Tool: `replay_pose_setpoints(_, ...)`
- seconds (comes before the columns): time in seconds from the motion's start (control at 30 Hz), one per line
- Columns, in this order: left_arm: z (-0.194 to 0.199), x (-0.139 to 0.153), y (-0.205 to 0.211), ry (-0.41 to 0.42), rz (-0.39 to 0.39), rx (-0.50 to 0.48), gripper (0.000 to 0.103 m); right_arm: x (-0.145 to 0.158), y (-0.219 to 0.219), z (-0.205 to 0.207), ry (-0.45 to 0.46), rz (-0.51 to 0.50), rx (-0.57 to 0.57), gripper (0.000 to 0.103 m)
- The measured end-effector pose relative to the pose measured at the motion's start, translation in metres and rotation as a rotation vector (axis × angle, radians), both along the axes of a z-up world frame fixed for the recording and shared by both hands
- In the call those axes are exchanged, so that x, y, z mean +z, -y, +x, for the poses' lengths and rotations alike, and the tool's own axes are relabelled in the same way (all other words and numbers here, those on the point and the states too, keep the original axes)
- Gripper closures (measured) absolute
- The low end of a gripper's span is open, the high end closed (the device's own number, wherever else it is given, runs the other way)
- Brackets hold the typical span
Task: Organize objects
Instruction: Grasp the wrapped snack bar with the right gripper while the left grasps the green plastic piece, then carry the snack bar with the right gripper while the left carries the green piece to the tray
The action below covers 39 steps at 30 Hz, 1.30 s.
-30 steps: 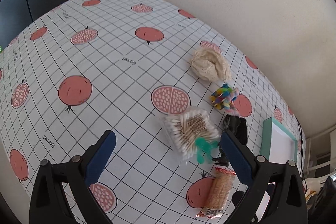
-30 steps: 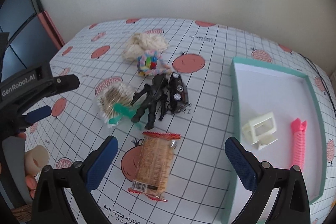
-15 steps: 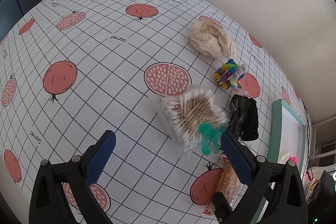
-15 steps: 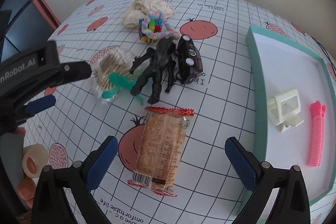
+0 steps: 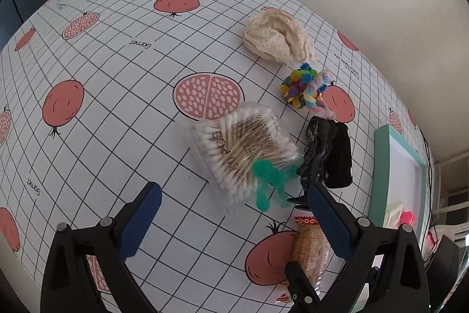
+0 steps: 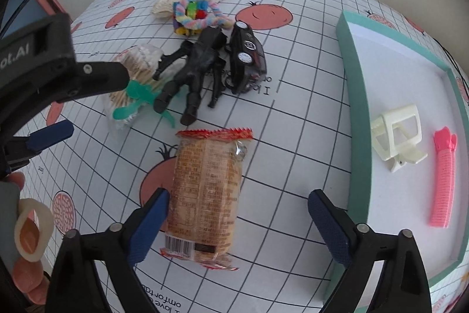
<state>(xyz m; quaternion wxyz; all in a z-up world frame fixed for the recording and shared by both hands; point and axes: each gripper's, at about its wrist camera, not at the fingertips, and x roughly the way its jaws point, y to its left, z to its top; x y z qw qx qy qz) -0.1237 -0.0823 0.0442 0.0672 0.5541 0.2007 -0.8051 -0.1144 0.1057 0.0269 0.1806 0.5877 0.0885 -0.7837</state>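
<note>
My right claw point(image 6: 238, 211) hangs over the snack packet point(image 6: 205, 195), jaws closing, the packet between them but touching only the left pad as far as I can tell. It lies on the counter point(image 6: 293, 113) just beside the teal tray point(image 6: 356, 119). My left claw point(image 5: 234, 210) stands wide apart, empty, near the cotton swab pack point(image 5: 243, 148).

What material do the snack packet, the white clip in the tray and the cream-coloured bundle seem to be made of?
Snack packet: thin glossy plastic film, probably; it is see-through, shows glare, and has crimped red ends.
White clip: hard moulded plastic, by its smooth, stiff, angular frame.
Cream-coloured bundle: soft fabric, perhaps knit or lace; it is matte, folded and dotted with small holes.
</note>
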Motion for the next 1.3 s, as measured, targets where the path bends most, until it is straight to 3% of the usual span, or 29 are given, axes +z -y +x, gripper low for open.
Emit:
replay_pose_setpoints(0.1,-0.001,0.001,-0.006,-0.007,-0.005,-0.030,0.006,0.000,-0.001,0.000,-0.005,0.011,0.000,0.016)
replay_pose_setpoints(0.27,-0.003,-0.001,-0.011,0.003,-0.020,-0.056,0.023,0.002,-0.004,-0.002,-0.006,0.000,-0.010,0.025)
replay_pose_setpoints(0.4,-0.005,-0.003,-0.013,0.016,-0.021,-0.073,0.044,0.003,-0.005,-0.002,-0.010,-0.001,-0.010,0.030)
replay_pose_setpoints(0.67,-0.005,-0.005,-0.020,0.010,-0.030,-0.103,0.061,0.006,-0.009,-0.005,-0.005,-0.033,-0.011,0.050)
replay_pose_setpoints(0.93,-0.003,-0.006,-0.022,0.011,-0.032,-0.108,0.093,0.006,-0.012,-0.005,0.000,-0.045,-0.013,0.054)
replay_pose_setpoints(1.3,-0.002,-0.001,-0.021,-0.012,-0.027,-0.101,0.094,0.006,-0.012,-0.004,-0.002,-0.042,-0.010,0.056)
